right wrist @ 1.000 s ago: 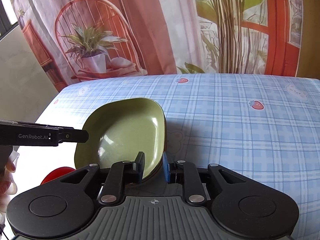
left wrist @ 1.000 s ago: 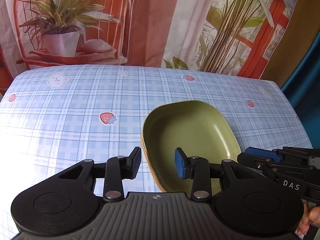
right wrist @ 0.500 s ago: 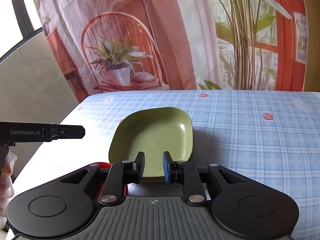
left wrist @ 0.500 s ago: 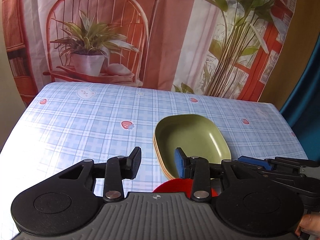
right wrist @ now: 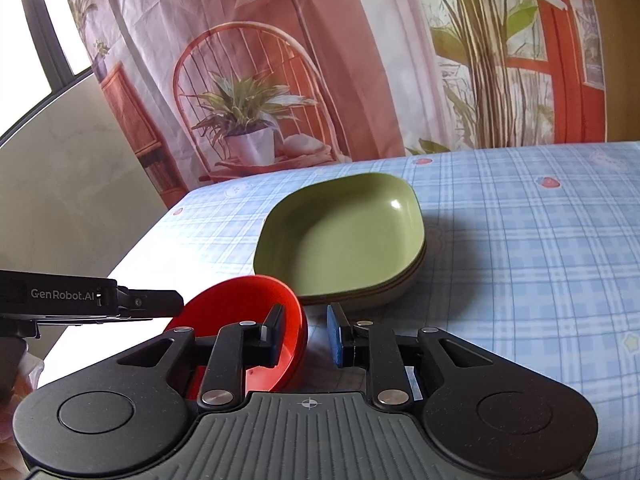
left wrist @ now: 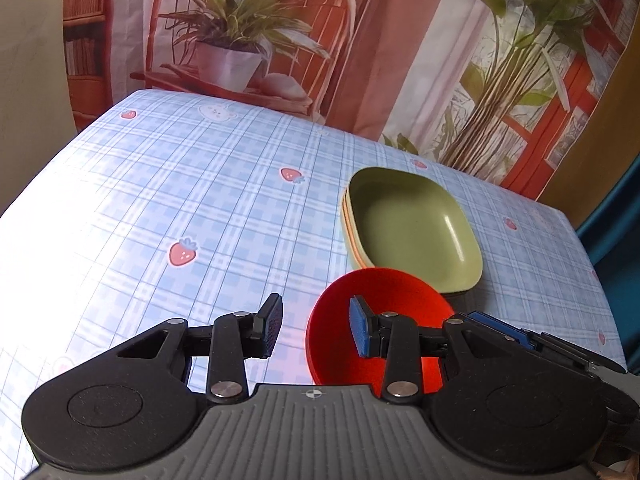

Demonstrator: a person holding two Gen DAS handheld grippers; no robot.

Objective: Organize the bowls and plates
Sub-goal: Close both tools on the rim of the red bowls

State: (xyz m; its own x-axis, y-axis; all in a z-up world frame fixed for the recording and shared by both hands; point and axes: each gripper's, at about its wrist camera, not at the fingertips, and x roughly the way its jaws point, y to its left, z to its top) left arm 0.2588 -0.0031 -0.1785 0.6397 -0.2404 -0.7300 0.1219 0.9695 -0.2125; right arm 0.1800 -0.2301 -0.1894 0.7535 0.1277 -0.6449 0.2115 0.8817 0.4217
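We are holding both grippers low over the near edge of the counter [left wrist: 160, 200], and each set of jaws is standing partly open with nothing between the pads. The red bowl [left wrist: 376, 296] is sitting upright just in front of us, its far rim close against the near corner of the stack of green plates [left wrist: 412, 224] — we cannot tell whether they are touching.

For the left gripper [left wrist: 316, 330], the bowl is lying at about one o'clock, with its left rim running between the jaws and the right finger already over the hollow. For the right gripper [right wrist: 305, 330], the bowl [right wrist: 240, 300] is at about ten o'clock — its right rim is passing between the jaws, the left finger hanging over the inside. The plates [right wrist: 344, 240] are lying beyond at twelve, their long axis running from near left to far right.

We are judging both hands about equally near; either could be closing on the rim next.
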